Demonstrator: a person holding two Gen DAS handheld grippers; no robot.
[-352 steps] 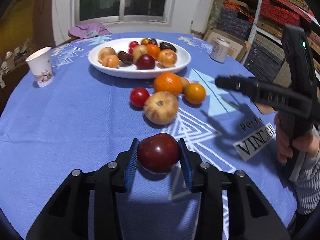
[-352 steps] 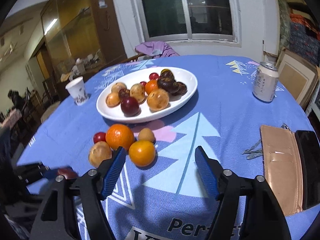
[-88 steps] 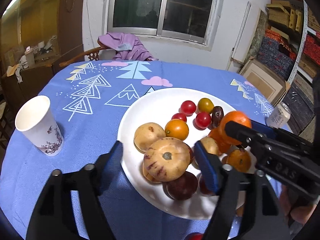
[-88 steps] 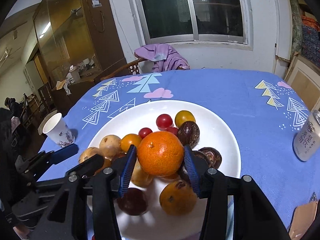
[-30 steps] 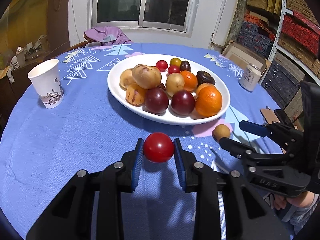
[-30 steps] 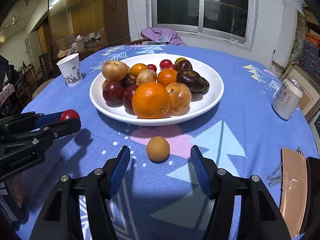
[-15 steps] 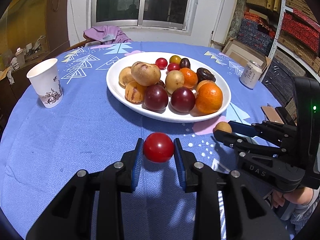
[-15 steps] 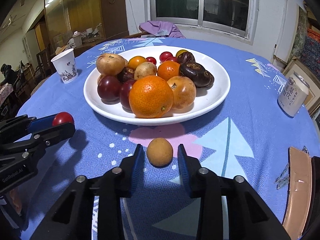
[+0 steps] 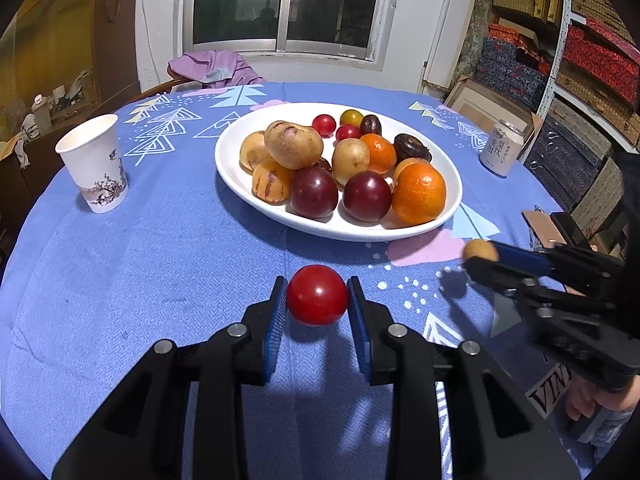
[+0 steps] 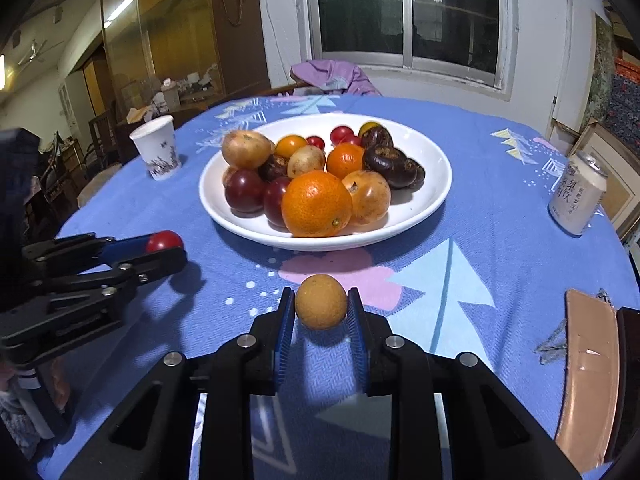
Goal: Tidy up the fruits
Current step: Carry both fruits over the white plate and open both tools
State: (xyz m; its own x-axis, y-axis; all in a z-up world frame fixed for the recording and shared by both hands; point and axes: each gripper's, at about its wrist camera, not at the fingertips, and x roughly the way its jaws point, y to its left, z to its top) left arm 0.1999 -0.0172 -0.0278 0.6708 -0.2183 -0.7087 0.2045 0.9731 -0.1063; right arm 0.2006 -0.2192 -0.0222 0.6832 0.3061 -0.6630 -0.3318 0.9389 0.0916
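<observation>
A white plate (image 9: 240,168) (image 10: 434,196) piled with several fruits sits mid-table on the blue cloth. My left gripper (image 9: 317,304) is shut on a red tomato (image 9: 317,295) just in front of the plate; from the right wrist view the same tomato (image 10: 163,241) shows at the left. My right gripper (image 10: 320,312) is shut on a small tan round fruit (image 10: 320,307), lifted a little above the cloth near the plate's front edge. In the left wrist view that tan fruit (image 9: 480,250) shows at the right, between the right gripper's fingers.
A paper cup (image 9: 94,164) (image 10: 157,148) stands left of the plate. A drink can (image 9: 502,148) (image 10: 576,200) stands to the right. A tan wallet and a dark phone (image 10: 588,376) lie at the right edge. A chair with purple cloth (image 10: 332,74) is behind the table.
My right gripper closed on the tan fruit and lifted it slightly off the cloth. The left gripper kept still with the tomato in it.
</observation>
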